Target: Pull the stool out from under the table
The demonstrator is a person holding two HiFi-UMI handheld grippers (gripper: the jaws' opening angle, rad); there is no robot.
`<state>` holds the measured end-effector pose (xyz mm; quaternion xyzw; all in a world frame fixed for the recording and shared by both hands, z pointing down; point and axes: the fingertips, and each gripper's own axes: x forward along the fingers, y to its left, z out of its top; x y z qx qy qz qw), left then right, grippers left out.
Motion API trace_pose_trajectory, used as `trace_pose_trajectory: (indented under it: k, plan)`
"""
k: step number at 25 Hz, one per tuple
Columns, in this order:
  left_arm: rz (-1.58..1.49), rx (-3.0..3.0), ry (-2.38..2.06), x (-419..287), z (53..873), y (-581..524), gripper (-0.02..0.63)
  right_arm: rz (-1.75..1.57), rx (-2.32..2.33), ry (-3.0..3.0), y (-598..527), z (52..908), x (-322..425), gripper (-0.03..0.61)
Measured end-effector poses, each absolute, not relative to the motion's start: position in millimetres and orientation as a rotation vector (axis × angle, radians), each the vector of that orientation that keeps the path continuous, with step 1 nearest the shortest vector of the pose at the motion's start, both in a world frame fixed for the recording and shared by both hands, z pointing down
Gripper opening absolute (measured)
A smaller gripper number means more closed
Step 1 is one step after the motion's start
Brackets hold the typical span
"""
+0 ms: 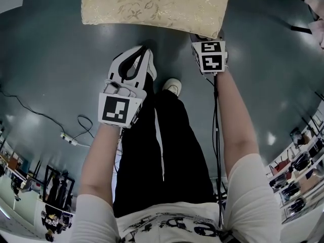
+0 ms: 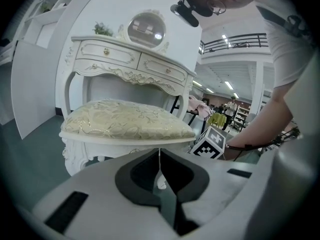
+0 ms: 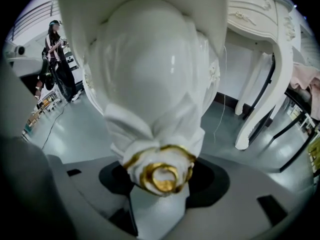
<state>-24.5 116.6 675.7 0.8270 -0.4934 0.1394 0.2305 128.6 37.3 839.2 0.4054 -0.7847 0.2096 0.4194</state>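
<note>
Your right tongs (image 3: 160, 183) are clamped around a carved, gold-tipped leg (image 3: 155, 109) of the stool (image 2: 125, 121), under its cushion's right corner. Your left tongs (image 2: 159, 156) are pressed together with nothing between them, just short of the stool, which stands in front of the table (image 2: 131, 60).

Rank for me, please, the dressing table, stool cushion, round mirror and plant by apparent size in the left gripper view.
Largest: dressing table
Then stool cushion, helped by being nearer the camera
Then round mirror
Smallest: plant
</note>
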Motion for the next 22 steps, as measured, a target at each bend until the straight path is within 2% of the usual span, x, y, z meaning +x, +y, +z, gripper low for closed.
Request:
trace_pose_trajectory:
  k: [4,10,18,22]
  plan:
    - [0.386,2.269,-1.375,-24,671,120,0.017,0.532,1.094,-1.920,42,826,134,0.276]
    - [0.378,2.267,-1.376,-11,645,138,0.017,0.592,1.185,-1.840,74,785,155,0.264]
    - [0.384,2.281,-1.371,-4,585,146,0.017,0.645,1.256,-1.842,107,705,161,0.049]
    - [0.387,2.281,-1.367,-9,543,144,0.017,0.614,1.342,-1.869,104,642,158,0.023]
